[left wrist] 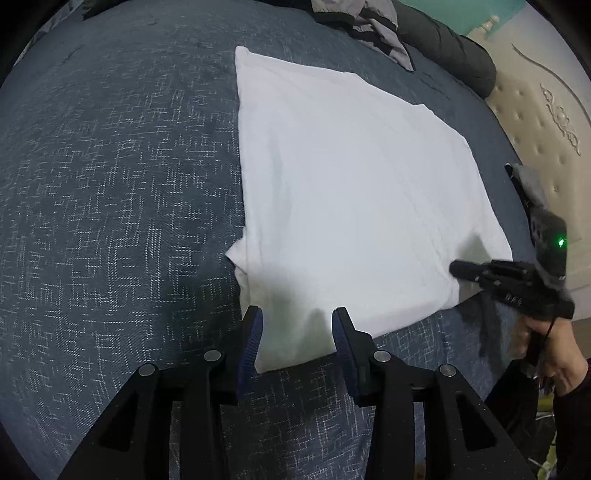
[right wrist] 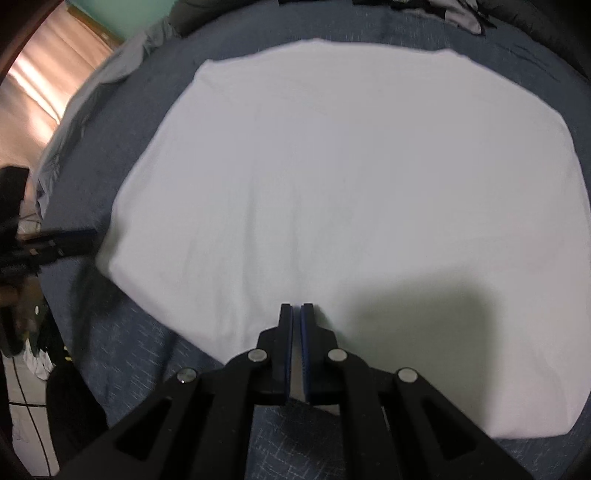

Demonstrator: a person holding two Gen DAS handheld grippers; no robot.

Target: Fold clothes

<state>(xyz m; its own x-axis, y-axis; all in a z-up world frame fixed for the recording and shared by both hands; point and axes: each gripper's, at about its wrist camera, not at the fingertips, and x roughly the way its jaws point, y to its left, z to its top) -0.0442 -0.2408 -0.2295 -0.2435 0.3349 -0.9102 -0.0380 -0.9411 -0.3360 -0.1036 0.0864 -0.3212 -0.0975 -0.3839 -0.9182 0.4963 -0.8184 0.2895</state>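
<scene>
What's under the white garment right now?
The white garment lies flat on the dark blue bedspread, which shows all around it. Anything beneath the cloth itself is covered.

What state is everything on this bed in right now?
White garment: folded, lying flat on the blue bedspread.
Left gripper: open, astride the garment's near edge.
Right gripper: shut, over the garment.
Grey clothes: crumpled at the far side.

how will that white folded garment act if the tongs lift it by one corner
The white garment looks like thin, soft cloth lying flat on the blue bedspread, so it would likely droop. Its stacked layers may unfold. It probably weighs little and won't roll.
</scene>
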